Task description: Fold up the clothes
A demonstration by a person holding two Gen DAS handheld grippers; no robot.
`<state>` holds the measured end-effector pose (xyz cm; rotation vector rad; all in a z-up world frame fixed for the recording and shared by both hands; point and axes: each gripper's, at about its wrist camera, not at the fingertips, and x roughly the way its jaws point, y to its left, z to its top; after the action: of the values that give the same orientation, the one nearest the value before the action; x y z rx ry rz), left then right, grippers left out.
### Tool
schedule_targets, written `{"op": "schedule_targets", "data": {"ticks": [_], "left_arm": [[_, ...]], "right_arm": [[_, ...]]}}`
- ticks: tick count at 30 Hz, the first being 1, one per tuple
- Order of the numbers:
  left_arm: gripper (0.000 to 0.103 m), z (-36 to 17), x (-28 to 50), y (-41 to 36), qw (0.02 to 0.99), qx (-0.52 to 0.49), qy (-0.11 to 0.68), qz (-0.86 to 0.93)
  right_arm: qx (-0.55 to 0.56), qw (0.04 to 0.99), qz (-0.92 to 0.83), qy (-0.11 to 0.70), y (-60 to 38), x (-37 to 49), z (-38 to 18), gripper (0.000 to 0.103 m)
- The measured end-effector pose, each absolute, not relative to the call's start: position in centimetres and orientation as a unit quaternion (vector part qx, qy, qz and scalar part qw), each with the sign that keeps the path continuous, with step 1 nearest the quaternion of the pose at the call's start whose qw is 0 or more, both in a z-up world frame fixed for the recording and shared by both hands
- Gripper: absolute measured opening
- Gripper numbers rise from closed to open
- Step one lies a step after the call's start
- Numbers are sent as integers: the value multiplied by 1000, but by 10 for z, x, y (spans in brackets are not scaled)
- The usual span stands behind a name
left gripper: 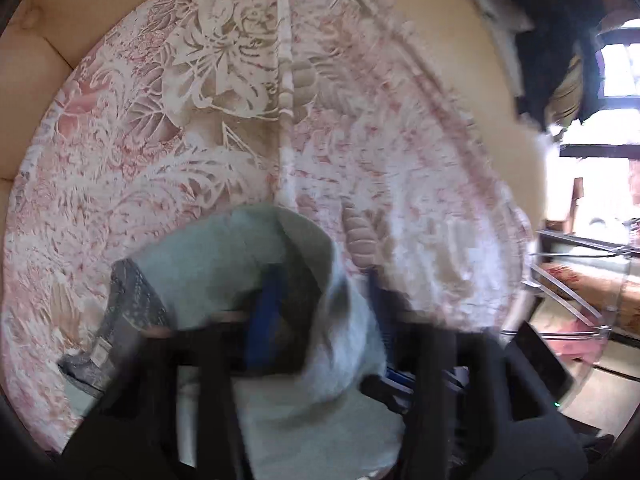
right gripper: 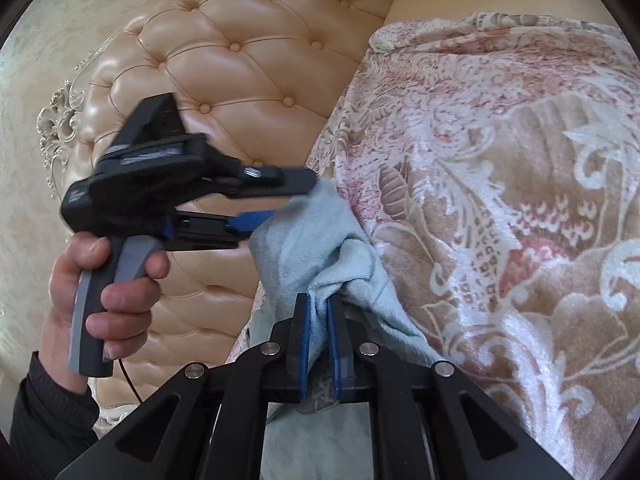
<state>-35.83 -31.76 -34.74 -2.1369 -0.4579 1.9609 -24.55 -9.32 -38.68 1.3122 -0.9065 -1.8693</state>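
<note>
Your right gripper (right gripper: pixel 319 332) is pinching a fold of the pale blue-green garment (right gripper: pixel 316 248) between its two blue pads (right gripper: pixel 305 344), the jaws standing narrow with cloth bunched between them. The garment's lower part is disappearing under the gripper body, so you are not seeing how far it hangs.

Just ahead and to the left of that gripper, your left gripper (right gripper: pixel 276 200) is coming in sideways, held by your left hand (right gripper: pixel 108 280). Its fingers are lying close together and their tips are meeting the upper edge of the same garment, but the cloth is covering the tips.

In the left wrist view the picture is blurring badly. The left gripper (left gripper: pixel 320 300) is sitting in the garment (left gripper: pixel 224 256), and the cloth is draping over one blue finger (left gripper: pixel 264 312), so I cannot tell whether the jaws are gripping it. A dark grey patterned inner band with a small label (left gripper: pixel 100 354) is showing at the garment's left edge.

Beyond both grippers, a pink and beige floral cover (right gripper: pixel 500 208) is spreading under the garment. To the left of it, a tufted tan leather sofa back (right gripper: pixel 248 60) is rising. Far right of the left gripper, a bright window (left gripper: pixel 616 76) is washing out.
</note>
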Motion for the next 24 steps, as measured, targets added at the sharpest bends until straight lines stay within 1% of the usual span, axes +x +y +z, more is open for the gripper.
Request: {"op": "schedule_targets", "data": {"ticks": [2,7,12,17,19,20,21,23,24], "left_arm": [[2,-346,-360,-317,98,-715,-155,675],[2,-346,-365,-344,55,-684,-220,693],[2,-358,-364,-353,44,-673,-237,699],[2,-359,-365,-352,43,-658,-232,716],[6,-351,-366,-356,36,-636,-239,733],[13,-347,-366,-360,33,-627,-247,738],[30,-343,-366,-365,35,-618,-260,741],[48,-330,-360,-370,39,-598,-267,755],[49,-323,-355,-371,48,-590,-266,761]], "right_arm": [[502,329,-721,-347,-91,-244,-387,8],[508,307,-726,-348,-84,-241,-391,7],[508,285,-737,-343,-77,-236,-391,7],[511,276,-745,-329,-76,-232,-391,7],[512,267,-749,-324,-74,-231,-390,7],[512,264,-752,-321,-74,-230,-389,7],[511,265,-754,-316,-75,-229,-388,7],[513,267,-755,-310,-76,-229,-389,8],[513,266,-756,-308,-75,-227,-388,11]]}}
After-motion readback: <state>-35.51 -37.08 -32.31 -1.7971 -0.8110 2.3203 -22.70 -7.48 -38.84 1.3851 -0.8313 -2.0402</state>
